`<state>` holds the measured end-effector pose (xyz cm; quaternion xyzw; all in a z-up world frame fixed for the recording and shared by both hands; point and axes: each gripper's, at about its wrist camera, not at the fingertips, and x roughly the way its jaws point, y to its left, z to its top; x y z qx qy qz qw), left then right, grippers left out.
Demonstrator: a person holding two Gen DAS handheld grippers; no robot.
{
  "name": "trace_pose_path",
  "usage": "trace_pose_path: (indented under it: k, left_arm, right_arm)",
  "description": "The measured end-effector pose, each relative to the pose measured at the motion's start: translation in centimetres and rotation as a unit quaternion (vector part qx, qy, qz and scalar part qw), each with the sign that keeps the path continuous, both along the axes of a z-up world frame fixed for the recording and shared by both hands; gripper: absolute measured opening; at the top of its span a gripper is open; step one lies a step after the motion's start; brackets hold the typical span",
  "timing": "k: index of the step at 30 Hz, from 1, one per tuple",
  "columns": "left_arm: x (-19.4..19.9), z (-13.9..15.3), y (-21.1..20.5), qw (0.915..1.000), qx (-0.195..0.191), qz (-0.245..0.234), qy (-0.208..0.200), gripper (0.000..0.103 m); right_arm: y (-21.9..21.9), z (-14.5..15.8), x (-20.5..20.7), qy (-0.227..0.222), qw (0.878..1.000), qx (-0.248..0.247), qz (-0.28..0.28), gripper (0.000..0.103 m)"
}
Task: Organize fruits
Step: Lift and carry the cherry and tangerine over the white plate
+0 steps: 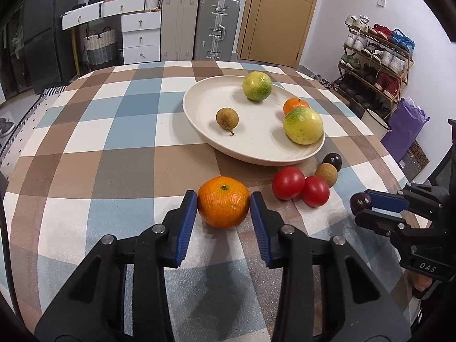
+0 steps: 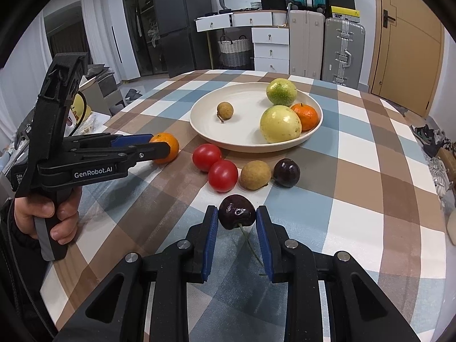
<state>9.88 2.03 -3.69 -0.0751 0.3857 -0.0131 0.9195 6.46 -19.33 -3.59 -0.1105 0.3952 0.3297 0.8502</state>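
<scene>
My left gripper (image 1: 223,199) is shut on an orange mandarin (image 1: 223,201), also seen in the right wrist view (image 2: 166,147), low over the checked tablecloth. My right gripper (image 2: 237,213) is shut on a dark cherry (image 2: 237,211) with a green stem; it shows at the right of the left wrist view (image 1: 360,201). A cream plate (image 1: 256,148) holds a brown longan (image 1: 227,118), a green citrus (image 1: 257,86), a small mandarin (image 1: 295,105) and a yellow-green fruit (image 1: 303,125). Two red tomatoes (image 2: 215,166), a longan (image 2: 255,175) and another dark cherry (image 2: 286,172) lie in front of the plate.
The round table (image 1: 85,142) carries a blue, brown and white checked cloth. Behind it stand suitcases (image 1: 218,25), white drawers (image 1: 141,37) and a door (image 1: 279,14). A shoe rack (image 1: 376,57) stands at the right.
</scene>
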Motion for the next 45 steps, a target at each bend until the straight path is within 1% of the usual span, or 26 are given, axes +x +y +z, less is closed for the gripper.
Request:
trace_pose_path:
  k: [15, 25, 26, 27, 28, 32, 36, 39, 40, 42, 44, 45]
  left_arm:
    - [-1.1, 2.0, -1.1, 0.9996, 0.009, -0.011, -0.026, 0.035]
    - [-0.7, 4.0, -1.8, 0.9986, 0.008, -0.010, -0.050, 0.035]
    - [-0.6, 4.2, -1.8, 0.9985, 0.007, -0.011, -0.053, 0.034]
    - [-0.5, 4.5, -1.9, 0.9983, 0.007, -0.012, -0.056, 0.028]
    - [-0.4, 4.7, -2.0, 0.9982, 0.008, -0.012, -0.057, 0.025]
    - [0.2, 5.5, -2.1, 0.9975, 0.006, -0.015, -0.069, 0.025]
    - [0.4, 5.1, -2.0, 0.9981, 0.009, -0.017, -0.058, 0.025]
    - [0.1, 4.5, -1.2, 0.9987, -0.012, -0.013, -0.048, 0.025]
    - [0.1, 4.2, -1.1, 0.9989, -0.013, -0.015, -0.043, 0.025]
    - [0.1, 3.7, -1.1, 0.9993, -0.005, -0.016, -0.033, 0.026]
    - [0.1, 3.2, -1.0, 0.9995, -0.003, -0.016, -0.026, 0.029]
    - [0.1, 2.8, -1.0, 0.9996, -0.009, -0.020, -0.020, 0.038]
  right_arm:
    - [-0.6, 1.3, 1.3, -0.014, 1.000, 0.020, -0.012, 0.028]
    - [-0.8, 3.4, 3.4, -0.031, 0.999, 0.040, -0.017, 0.028]
    - [-0.8, 3.6, 3.6, -0.032, 0.998, 0.043, -0.016, 0.028]
    - [-0.7, 3.8, 3.8, -0.032, 0.998, 0.046, -0.016, 0.028]
    - [-0.7, 4.0, 4.1, -0.034, 0.998, 0.048, -0.016, 0.028]
    - [-0.4, 4.4, 4.8, -0.038, 0.998, 0.054, -0.017, 0.028]
    - [-0.4, 4.1, 5.2, -0.035, 0.998, 0.054, -0.019, 0.028]
    - [-0.5, 4.3, 5.0, -0.037, 0.998, 0.054, -0.020, 0.028]
    - [-0.6, 4.3, 4.9, -0.038, 0.998, 0.054, -0.020, 0.028]
    - [-0.8, 4.3, 4.8, -0.037, 0.998, 0.054, -0.022, 0.028]
    - [-0.9, 4.2, 4.7, -0.036, 0.998, 0.050, -0.022, 0.028]
    - [-0.9, 4.1, 4.8, -0.035, 0.998, 0.049, -0.023, 0.028]
